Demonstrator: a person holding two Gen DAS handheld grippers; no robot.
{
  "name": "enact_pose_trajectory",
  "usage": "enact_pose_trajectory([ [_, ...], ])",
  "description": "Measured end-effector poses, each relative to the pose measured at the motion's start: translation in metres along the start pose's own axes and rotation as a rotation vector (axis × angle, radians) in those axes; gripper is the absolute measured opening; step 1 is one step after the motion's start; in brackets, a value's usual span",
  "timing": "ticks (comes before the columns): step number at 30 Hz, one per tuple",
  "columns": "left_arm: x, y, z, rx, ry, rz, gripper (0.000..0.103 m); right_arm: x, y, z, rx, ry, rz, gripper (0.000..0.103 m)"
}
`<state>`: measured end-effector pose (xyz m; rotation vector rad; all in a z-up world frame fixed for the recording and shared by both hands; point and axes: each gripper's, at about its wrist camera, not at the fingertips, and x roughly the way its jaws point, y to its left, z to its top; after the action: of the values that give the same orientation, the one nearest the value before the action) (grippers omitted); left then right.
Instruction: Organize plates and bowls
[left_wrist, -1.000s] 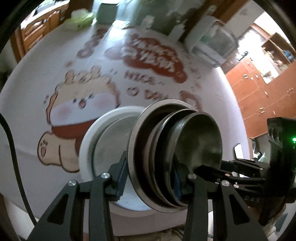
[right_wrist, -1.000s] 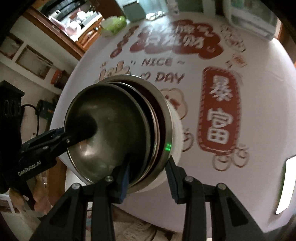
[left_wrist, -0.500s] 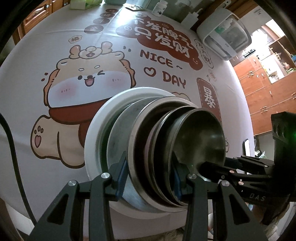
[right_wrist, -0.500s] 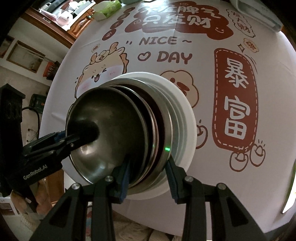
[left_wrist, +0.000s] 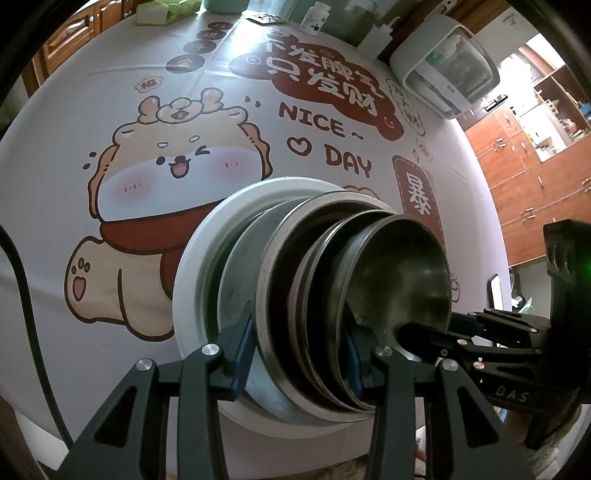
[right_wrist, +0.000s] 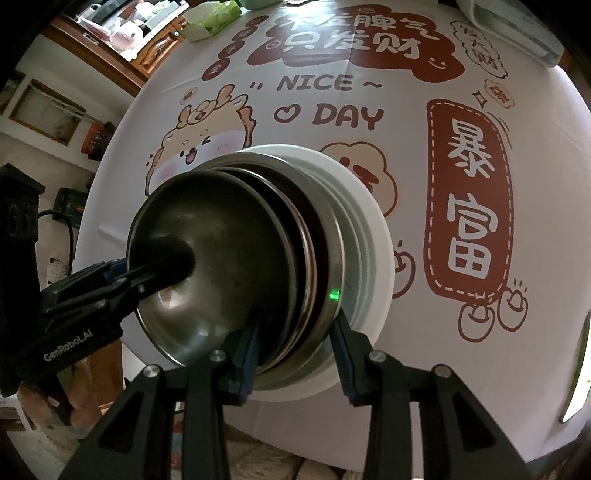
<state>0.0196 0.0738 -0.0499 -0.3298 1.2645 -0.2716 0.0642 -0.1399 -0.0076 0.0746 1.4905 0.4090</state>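
A stack of steel bowls (left_wrist: 388, 280) sits nested in a steel plate (left_wrist: 236, 291) and a white plate (left_wrist: 195, 258) on the table. My left gripper (left_wrist: 299, 358) is shut on the stack's near rim. My right gripper (right_wrist: 295, 347) is shut on the opposite rim of the same stack of steel bowls (right_wrist: 221, 258), above the white plate (right_wrist: 373, 243). Each gripper shows in the other's view, the right one (left_wrist: 436, 339) and the left one (right_wrist: 122, 280) reaching over the top bowl's edge.
The table wears a white cartoon tablecloth (left_wrist: 184, 155). A white lidded container (left_wrist: 447, 77), a small white bottle (left_wrist: 314, 18) and a green tissue pack (left_wrist: 162, 11) stand along the far edge. Wooden cabinets (left_wrist: 535, 177) are at the right.
The stack has come down closer to the tablecloth with both grippers, and the white plate and steel plate under the bowls show more fully. Both grips are unchanged.
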Motion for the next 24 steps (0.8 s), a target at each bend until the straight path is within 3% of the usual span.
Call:
enact_pose_trajectory([
  [6, 0.003, 0.000, -0.001, 0.013, 0.010, 0.020, 0.040, -0.001, 0.005, 0.000, -0.025, -0.006, -0.024, 0.037],
  [9, 0.001, -0.001, -0.002, 0.015, -0.003, 0.020, 0.048, -0.003, 0.006, -0.001, -0.032, -0.023, -0.038, 0.037],
  [14, -0.017, -0.010, -0.002, 0.054, -0.093, 0.062, 0.072, -0.009, 0.005, -0.004, -0.035, -0.058, -0.043, 0.038],
  [24, -0.037, -0.029, -0.008, 0.101, -0.159, 0.099, 0.081, -0.035, 0.005, -0.022, -0.036, -0.170, -0.044, 0.039],
])
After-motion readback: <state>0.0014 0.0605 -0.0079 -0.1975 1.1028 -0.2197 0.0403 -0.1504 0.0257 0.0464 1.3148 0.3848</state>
